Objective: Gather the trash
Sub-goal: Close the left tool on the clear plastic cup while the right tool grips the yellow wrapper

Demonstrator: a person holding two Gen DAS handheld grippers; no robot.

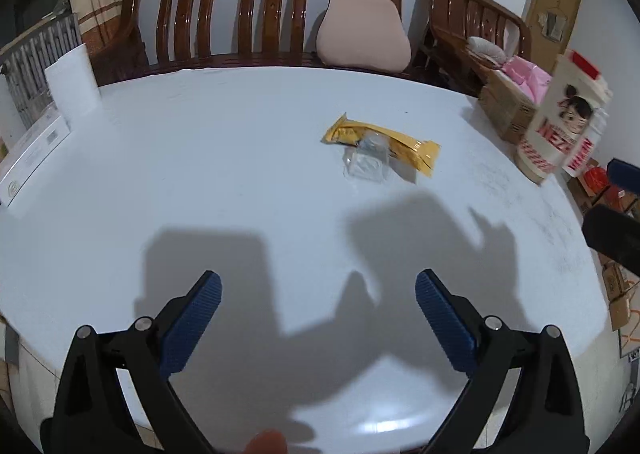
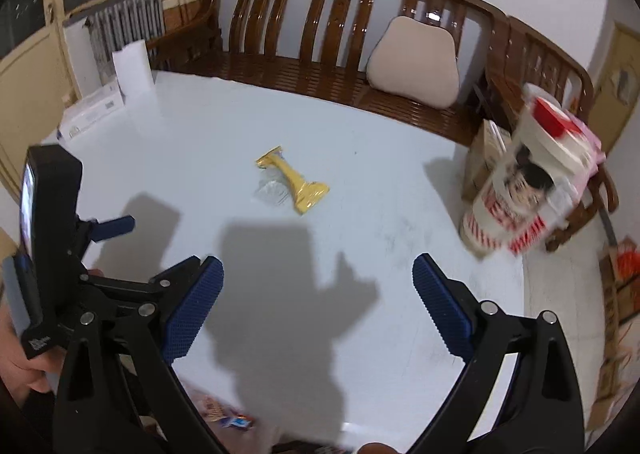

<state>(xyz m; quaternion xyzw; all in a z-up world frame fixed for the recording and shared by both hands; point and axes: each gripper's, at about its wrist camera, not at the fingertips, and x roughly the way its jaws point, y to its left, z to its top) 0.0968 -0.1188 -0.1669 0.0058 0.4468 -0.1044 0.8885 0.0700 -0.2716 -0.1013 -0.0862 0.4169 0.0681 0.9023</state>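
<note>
Both my left gripper [image 1: 318,288] and right gripper [image 2: 318,274] hang with fingers spread, empty, facing the yellow wrapper [image 1: 400,144] mid-frame on the bench [image 1: 200,158], ready to grab it.

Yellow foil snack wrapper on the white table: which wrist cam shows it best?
Left wrist. The yellow foil snack wrapper lies sharp and side-on there, its full length visible, with a clear plastic scrap overlapping it. The right wrist view shows the same wrapper smaller, foreshortened and slightly blurred.

Yellow wrapper [image 1: 382,143], clear wrapper [image 1: 368,164] touching
</note>
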